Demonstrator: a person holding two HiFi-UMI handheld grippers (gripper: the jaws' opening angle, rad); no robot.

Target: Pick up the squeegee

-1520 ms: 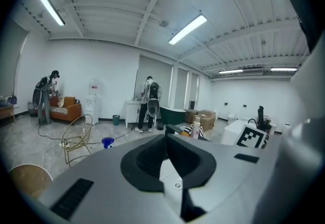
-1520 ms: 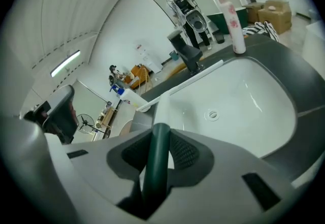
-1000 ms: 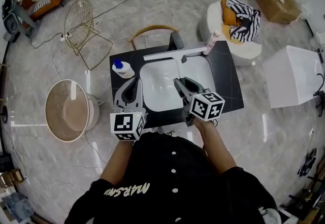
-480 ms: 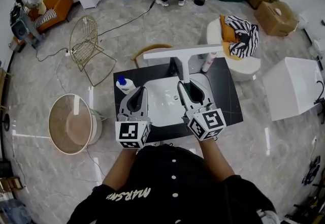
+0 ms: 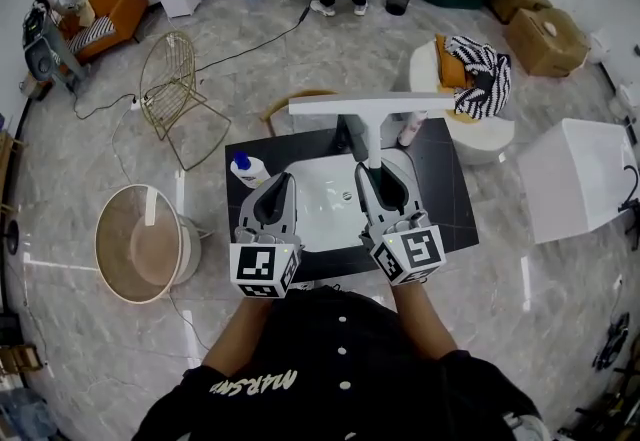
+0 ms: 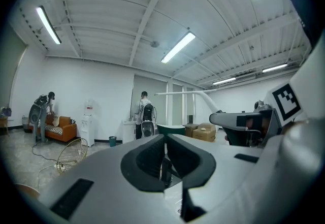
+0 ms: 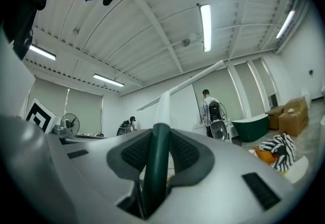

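The squeegee has a long white blade and a dark green handle. My right gripper is shut on that handle and holds the tool in the air above the white sink, blade level and crosswise. In the right gripper view the handle runs up between both pads to the white blade. My left gripper hovers beside it over the sink's left part, jaws together with nothing between them. From the left gripper view the raised squeegee shows to the right.
The sink sits in a black table. A white bottle with a blue cap stands at its back left, another bottle at the back right. A wooden chair, a wire chair and a round basket stand around.
My right gripper has risen with the squeegee, lifting it off the sink's back edge and rolling the blade level. The left gripper has risen slightly.
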